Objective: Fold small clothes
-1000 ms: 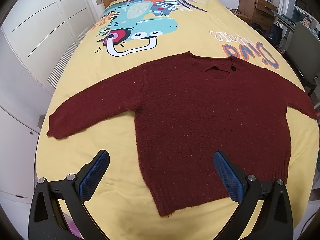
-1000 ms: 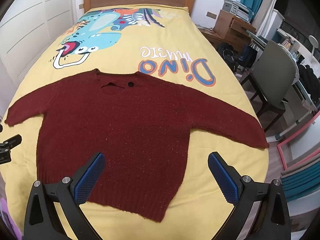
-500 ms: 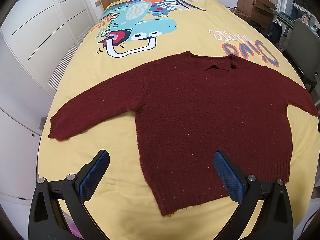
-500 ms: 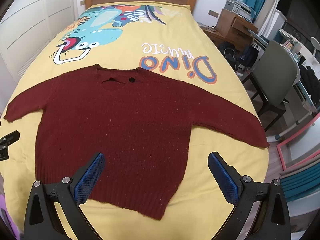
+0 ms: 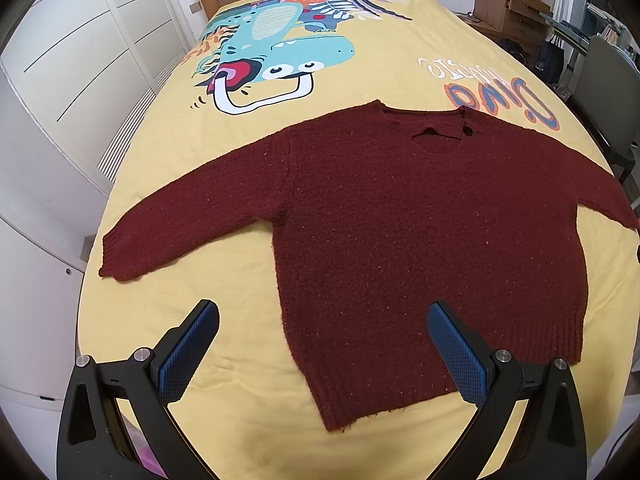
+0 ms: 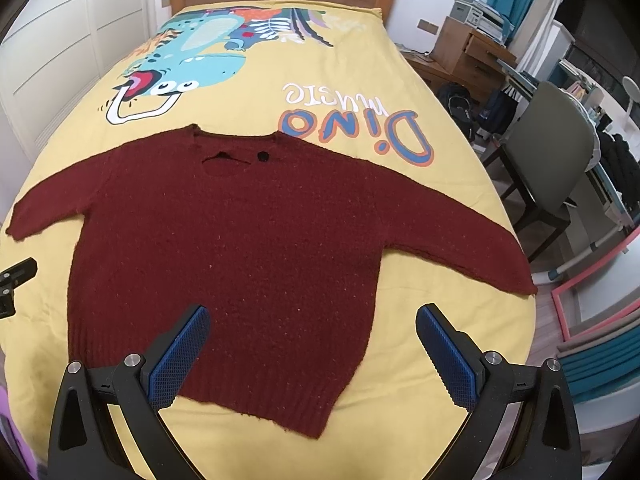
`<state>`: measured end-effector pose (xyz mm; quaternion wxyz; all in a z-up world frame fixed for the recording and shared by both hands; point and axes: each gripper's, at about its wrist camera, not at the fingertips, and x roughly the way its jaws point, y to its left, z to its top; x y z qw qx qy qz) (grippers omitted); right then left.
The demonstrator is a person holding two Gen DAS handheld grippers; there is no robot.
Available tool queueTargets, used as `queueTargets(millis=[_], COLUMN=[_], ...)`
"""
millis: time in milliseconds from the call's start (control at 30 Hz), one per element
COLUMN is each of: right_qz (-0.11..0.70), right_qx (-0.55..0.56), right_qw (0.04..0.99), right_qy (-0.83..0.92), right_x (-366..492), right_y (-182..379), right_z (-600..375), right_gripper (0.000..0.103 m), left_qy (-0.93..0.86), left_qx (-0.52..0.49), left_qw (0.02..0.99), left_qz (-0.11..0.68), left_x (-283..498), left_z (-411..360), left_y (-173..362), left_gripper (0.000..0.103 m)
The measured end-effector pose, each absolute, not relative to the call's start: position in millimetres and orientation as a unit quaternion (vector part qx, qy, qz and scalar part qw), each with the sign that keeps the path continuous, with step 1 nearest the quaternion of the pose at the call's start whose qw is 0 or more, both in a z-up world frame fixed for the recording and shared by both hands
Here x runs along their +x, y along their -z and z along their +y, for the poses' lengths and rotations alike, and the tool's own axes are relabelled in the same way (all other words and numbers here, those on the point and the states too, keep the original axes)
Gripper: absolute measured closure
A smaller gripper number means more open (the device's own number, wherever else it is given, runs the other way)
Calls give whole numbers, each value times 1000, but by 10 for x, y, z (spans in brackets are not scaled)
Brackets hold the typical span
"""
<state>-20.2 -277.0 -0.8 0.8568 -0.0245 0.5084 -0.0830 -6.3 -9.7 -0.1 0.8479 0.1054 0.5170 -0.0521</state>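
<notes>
Tongs (image 5: 322, 322) nearer; sweater (image 5: 400, 232) neck headboardward

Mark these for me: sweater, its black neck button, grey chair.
sweater (image 5: 420, 240), left wrist view, middle of the body.
black button (image 6: 263, 156), right wrist view, centre of the button by the neck opening.
grey chair (image 6: 552, 140), right wrist view, middle of the backrest.

Upside-down lettering "Dino music" printed on the yellow bed cover (image 6: 248, 92), beyond the sweater's neckline.
</notes>
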Motion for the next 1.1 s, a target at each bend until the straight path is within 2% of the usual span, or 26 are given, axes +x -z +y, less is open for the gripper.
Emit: queueTargets(millis=[867, 1100], right_qz=[513, 497], right_qx=[-26, 12], right_qw=[854, 864], right_qy=[82, 79], right_x=[-192, -119], right_y=[46, 149], right_z=[-2797, -3054], right_gripper=[1, 1], left_qy=[54, 54], left_qx=[111, 110], left_qw=[846, 847], left_qz=[518, 517], left_x=[-70, 66], left_z=[-95, -130], left_y=[8, 20], left_gripper=[1, 1])
